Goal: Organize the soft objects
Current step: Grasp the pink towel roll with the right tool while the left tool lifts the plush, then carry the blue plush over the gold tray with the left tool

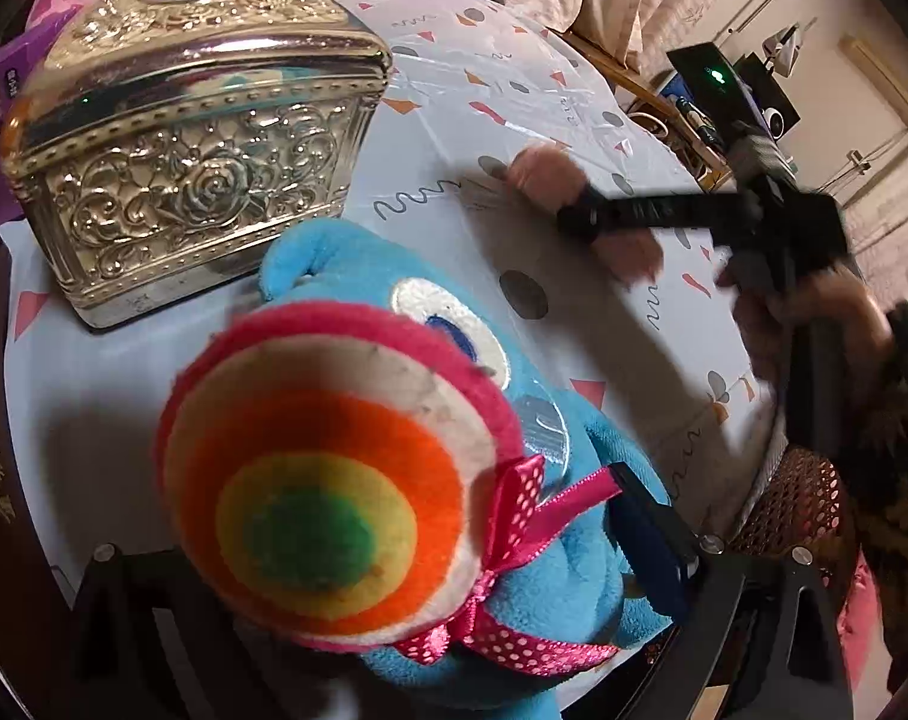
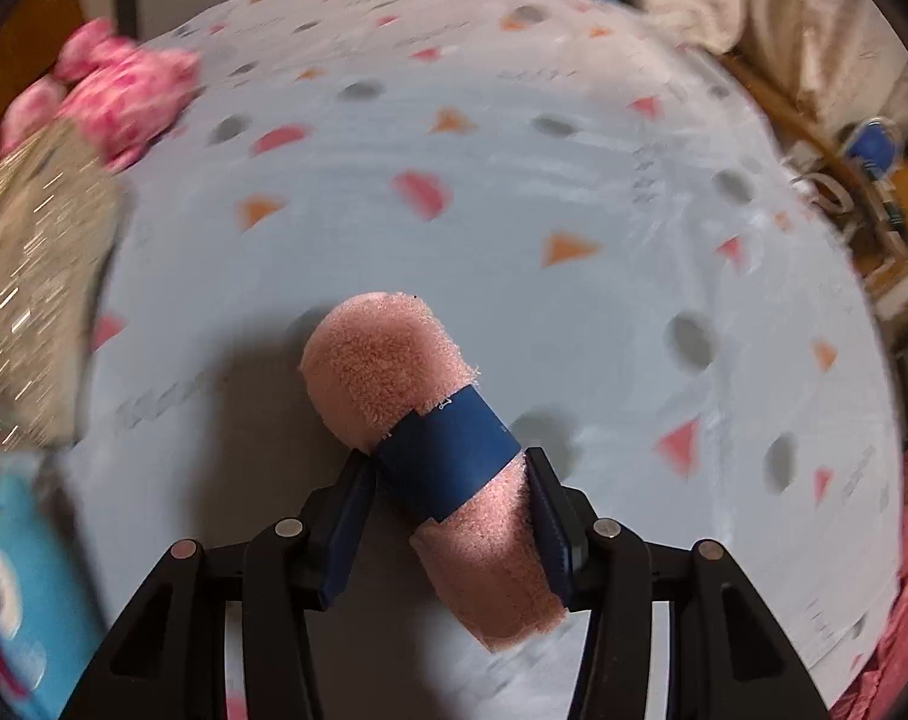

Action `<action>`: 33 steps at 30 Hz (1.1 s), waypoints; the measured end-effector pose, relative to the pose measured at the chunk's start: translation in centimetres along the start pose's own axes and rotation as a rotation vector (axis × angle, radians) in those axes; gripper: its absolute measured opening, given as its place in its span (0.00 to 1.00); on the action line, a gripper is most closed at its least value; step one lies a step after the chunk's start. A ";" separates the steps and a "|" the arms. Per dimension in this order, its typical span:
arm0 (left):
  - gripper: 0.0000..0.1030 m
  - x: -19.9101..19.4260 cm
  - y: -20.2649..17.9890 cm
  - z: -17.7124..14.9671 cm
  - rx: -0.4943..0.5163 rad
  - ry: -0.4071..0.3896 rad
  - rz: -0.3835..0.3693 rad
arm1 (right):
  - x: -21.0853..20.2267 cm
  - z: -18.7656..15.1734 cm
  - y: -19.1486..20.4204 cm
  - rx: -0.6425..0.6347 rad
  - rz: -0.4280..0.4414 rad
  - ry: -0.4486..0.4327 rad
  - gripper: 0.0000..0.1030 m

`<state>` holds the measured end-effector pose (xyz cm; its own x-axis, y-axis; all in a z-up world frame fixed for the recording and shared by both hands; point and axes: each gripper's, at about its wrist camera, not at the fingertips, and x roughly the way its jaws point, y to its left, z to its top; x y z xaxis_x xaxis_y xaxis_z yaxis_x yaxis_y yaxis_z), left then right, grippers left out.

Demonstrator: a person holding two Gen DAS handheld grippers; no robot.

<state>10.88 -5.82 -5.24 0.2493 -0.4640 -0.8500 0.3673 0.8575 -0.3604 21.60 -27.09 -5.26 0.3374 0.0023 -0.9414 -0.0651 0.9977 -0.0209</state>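
Pink, fuzzy rolled cloth with a blue band (image 2: pixel 430 438) is sitting clamped in the right gripper (image 2: pixel 448 516) over the table's (image 2: pixel 514 192) near edge, probably for sorting, while the left gripper (image 1: pixel 358 570), jaws wide apart, is straddling the blue plush toy (image 1: pixel 550 576).

Right wrist view: the right tool (image 2: pixel 451 516) points down at the tabletop (image 2: pixel 514 192), w/ a pink plush roll (image 2: pixel 394 372) wrapped in a blue band (image 2: pixel 448 450) between its two blue-padded fingers (image 2: pixel 553 531); both pads touch the roll's sides. Tabletop cloth is pale blue w/ grey dots & pink/orange triangles, blurred. At left edge: a gold glittery box (image 2: pixel 28 276), a pink spotted plush toy (image 2: pixel 124 96) behind it, and a blue plush toy (image 2: pixel 16 600) at bottom left.
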 end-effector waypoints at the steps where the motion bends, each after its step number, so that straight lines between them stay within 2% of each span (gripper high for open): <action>1: 0.93 0.0 -0.1 -0.1 0.001 -0.007 0.003 | -0.1 -0.6 0.8 -0.024 0.023 0.011 0.50; 3: 0.86 -0.1 -0.1 -0.3 0.008 -0.023 0.006 | 0.1 -2.0 2.4 -0.080 0.016 0.019 0.51; 5: 0.84 -0.2 -0.1 -0.6 0.007 -0.046 0.001 | -0.1 -2.8 3.5 -0.128 -0.051 -0.033 0.50; 9: 0.78 -1.1 -0.5 -1.4 0.023 -0.089 0.015 | -0.1 -2.5 2.8 -0.099 -0.026 -0.041 0.49; 17: 0.76 -3.7 -2.2 -2.3 0.069 -0.177 0.086 | 0.4 -2.6 3.3 -0.130 -0.028 -0.084 0.49; 24: 0.75 -8.6 -3.3 -2.2 0.133 -0.303 0.146 | 0.1 -3.1 4.0 -0.176 -0.058 -0.113 0.49; 29: 0.75 -11.9 -3.4 -2.1 0.123 -0.388 0.174 | -0.2 -3.5 4.8 -0.228 -0.101 -0.136 0.48; 33: 0.75 -13.6 -3.3 -1.9 0.118 -0.452 0.215 | -0.4 -3.5 4.8 -0.210 -0.091 -0.127 0.48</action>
<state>4.60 -1.88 6.79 0.6830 -0.3520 -0.6400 0.3574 0.9252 -0.1275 17.89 -22.59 -6.21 0.4650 -0.0649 -0.8829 -0.2183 0.9581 -0.1854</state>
